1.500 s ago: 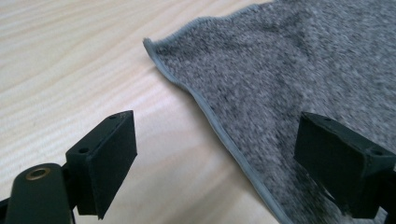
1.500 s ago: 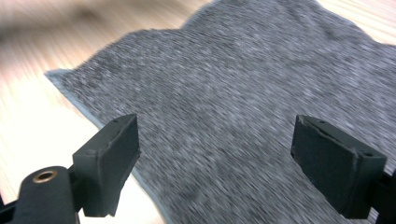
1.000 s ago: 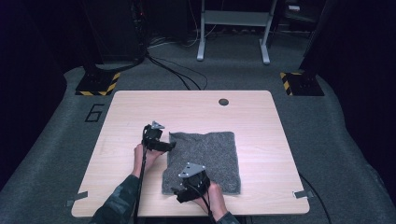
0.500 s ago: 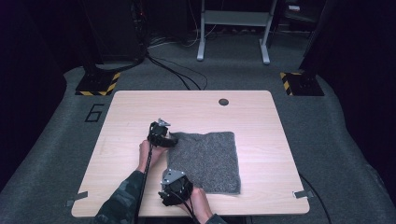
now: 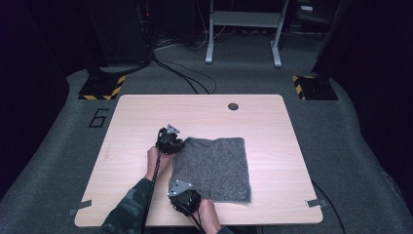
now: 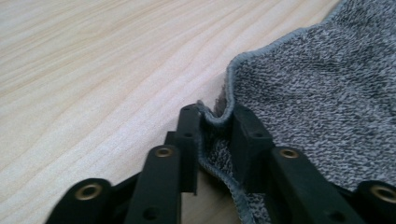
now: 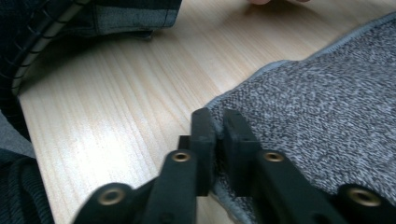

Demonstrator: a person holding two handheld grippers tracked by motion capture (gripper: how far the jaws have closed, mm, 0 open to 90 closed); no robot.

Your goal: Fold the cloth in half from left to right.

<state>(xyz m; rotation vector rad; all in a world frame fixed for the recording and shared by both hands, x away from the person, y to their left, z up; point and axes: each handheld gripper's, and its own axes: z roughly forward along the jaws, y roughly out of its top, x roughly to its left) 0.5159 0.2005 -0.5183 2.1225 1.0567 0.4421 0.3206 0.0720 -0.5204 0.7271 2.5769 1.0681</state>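
Grey cloth (image 5: 212,168) lay flat mid-tabletop (image 5: 136,122), smoothed since before, left tool (image 6: 215,122) pinching its far-left corner, right tool (image 7: 218,122) its near-left corner, pinched hems hidden.

We see the sleeve (image 7: 116,16) cut off at twelve o'clock; the cloth (image 6: 327,93) runs off at three o'clock.

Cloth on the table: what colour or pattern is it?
The cloth is mottled grey, a dark-and-light speckled knit with a plain grey hem; clearest in the left gripper view.
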